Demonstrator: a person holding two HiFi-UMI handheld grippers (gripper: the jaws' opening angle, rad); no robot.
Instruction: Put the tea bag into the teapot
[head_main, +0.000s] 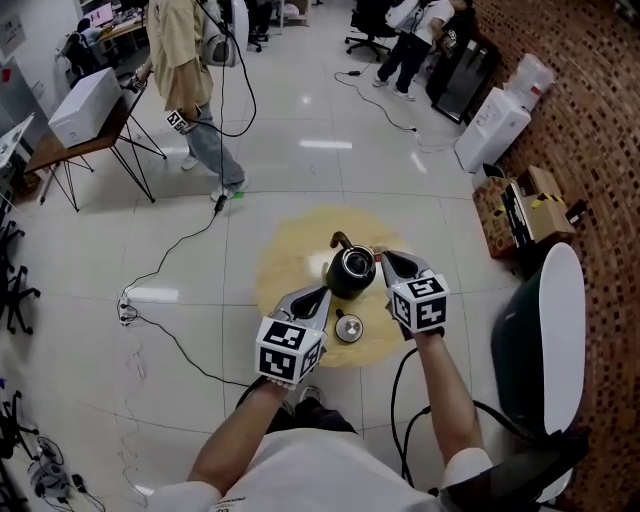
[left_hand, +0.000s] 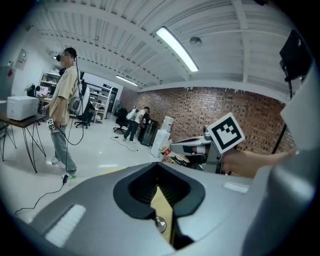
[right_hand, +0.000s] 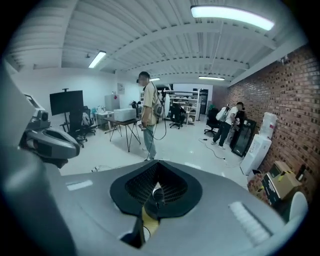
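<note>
With the right gripper fingers clenched on what looks like the tea bag beside the lidless teapot on the bench, and the left gripper fingers closed on nothing, we'd centre over the mouth before letting go.

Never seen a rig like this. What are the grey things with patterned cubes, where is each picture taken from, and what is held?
No robot: a person holds a two-jaw gripper in each hand; the patterned cubes belong to them. The head view looks down from a camera on the person's head; the other two views look along each gripper's jaws. On the round table stand a black teapot and, beside it, its lid. The left gripper is closed, empty. The right gripper, at the teapot, pinches a small pale piece, apparently the tea bag.
</note>
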